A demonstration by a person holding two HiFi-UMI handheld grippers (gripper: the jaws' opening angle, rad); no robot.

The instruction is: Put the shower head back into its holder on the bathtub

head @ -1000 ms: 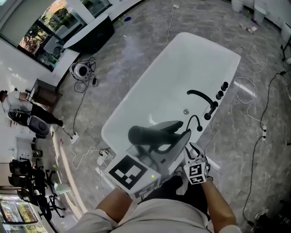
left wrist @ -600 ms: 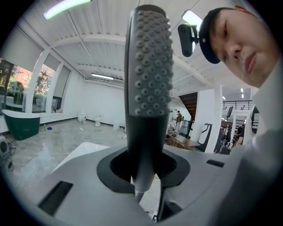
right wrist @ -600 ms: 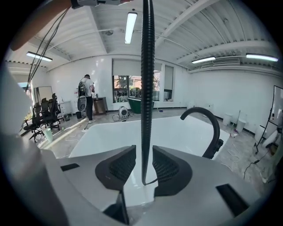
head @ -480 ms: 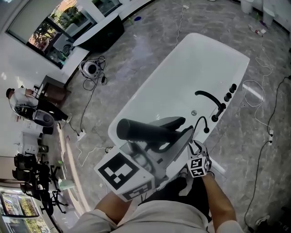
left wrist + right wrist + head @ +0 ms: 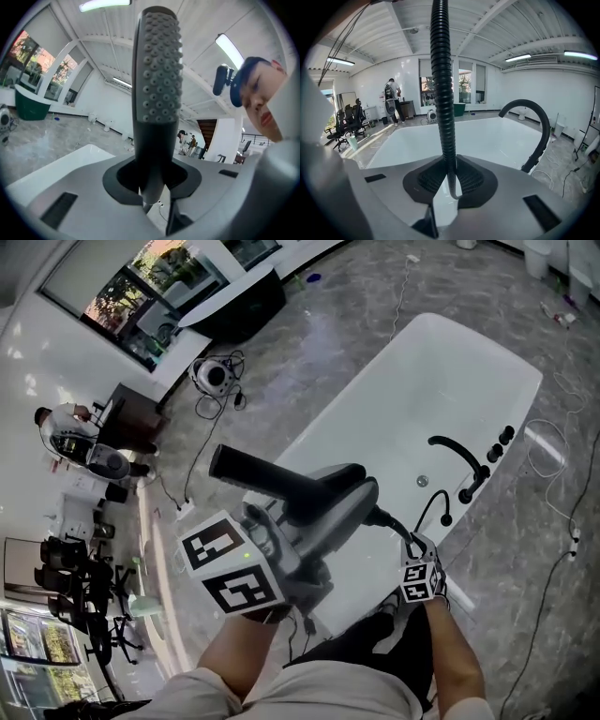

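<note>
The left gripper is clenched around the handle of the dark shower head, which is held in the air over the near end of the white bathtub. Further right, the right gripper grips the black ribbed hose above the tub's near rim.

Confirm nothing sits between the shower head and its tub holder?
Nothing visible. The shower head, clamped in the left gripper, has open air to the small rim fitting that looks like its holder; the right gripper pinches the hose.
</note>
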